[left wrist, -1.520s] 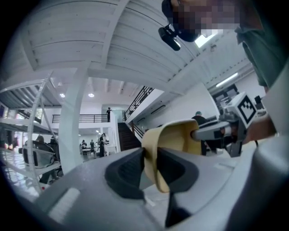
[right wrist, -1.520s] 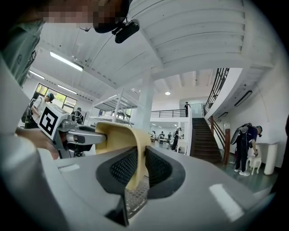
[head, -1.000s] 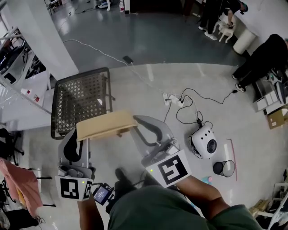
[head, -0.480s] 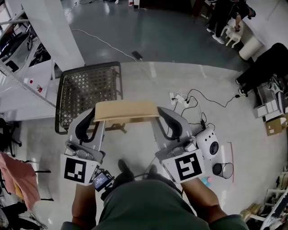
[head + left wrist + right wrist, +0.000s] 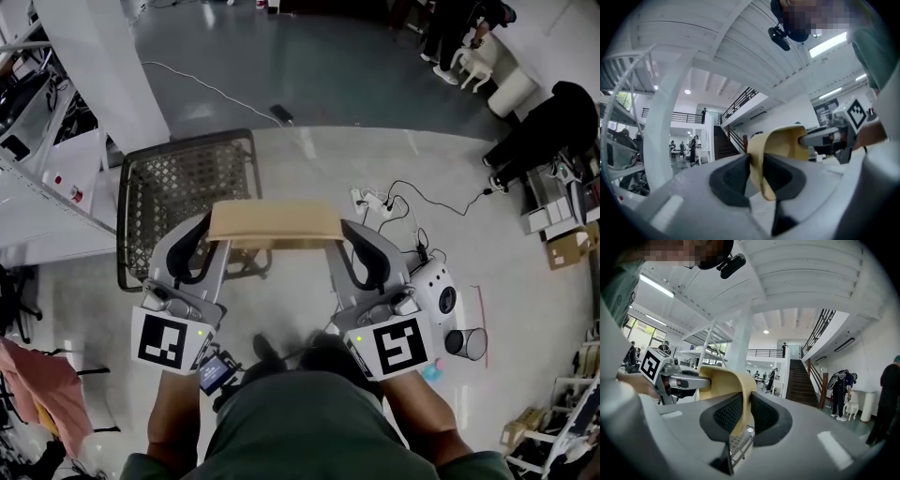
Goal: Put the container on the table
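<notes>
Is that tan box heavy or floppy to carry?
Probably light: the container is carried by rim pinches alone, from the left gripper and right gripper. Likely stiff, since it shows no sag. Its thin wall might slip.

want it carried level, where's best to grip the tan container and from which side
Probably its two short end walls, one claw from each end. The container is long and thin-walled, so the left claw and right claw each pinch an end wall, as now.

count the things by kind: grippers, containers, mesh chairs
grippers: 2, the left gripper and right gripper, both shut on the tan container; the right's jaws have just opened slightly
tan container: 1
black mesh chair: 1
total: 4
</notes>
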Available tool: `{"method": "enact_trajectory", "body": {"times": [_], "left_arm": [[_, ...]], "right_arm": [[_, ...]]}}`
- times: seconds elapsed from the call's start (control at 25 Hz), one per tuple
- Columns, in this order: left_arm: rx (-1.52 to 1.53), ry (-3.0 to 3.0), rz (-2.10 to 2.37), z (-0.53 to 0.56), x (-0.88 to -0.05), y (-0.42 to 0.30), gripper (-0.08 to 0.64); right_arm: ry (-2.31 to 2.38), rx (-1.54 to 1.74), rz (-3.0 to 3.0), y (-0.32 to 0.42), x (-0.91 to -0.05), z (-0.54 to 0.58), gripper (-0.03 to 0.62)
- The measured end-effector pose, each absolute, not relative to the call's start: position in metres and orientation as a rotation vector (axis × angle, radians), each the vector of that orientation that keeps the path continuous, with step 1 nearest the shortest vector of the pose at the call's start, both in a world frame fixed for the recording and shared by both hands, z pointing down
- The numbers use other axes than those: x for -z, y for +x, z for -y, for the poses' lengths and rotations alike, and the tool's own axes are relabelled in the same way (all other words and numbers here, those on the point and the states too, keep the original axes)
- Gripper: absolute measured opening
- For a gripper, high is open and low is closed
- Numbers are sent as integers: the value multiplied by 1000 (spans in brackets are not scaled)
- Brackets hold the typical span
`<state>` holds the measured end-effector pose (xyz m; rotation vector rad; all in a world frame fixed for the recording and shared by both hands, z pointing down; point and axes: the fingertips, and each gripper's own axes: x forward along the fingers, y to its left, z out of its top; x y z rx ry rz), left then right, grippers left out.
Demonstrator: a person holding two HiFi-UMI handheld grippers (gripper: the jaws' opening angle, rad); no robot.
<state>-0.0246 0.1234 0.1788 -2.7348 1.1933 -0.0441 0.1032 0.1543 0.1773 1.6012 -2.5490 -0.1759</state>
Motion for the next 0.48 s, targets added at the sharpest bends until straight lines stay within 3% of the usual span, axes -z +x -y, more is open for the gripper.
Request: {"method": "enact_trajectory", "body": {"times": [0.48], "left_arm": [[159,-2686,-1322,-57,-193,2,77]], "right_arm": [[1487,107,2656,133,-194,-76,54]]}}
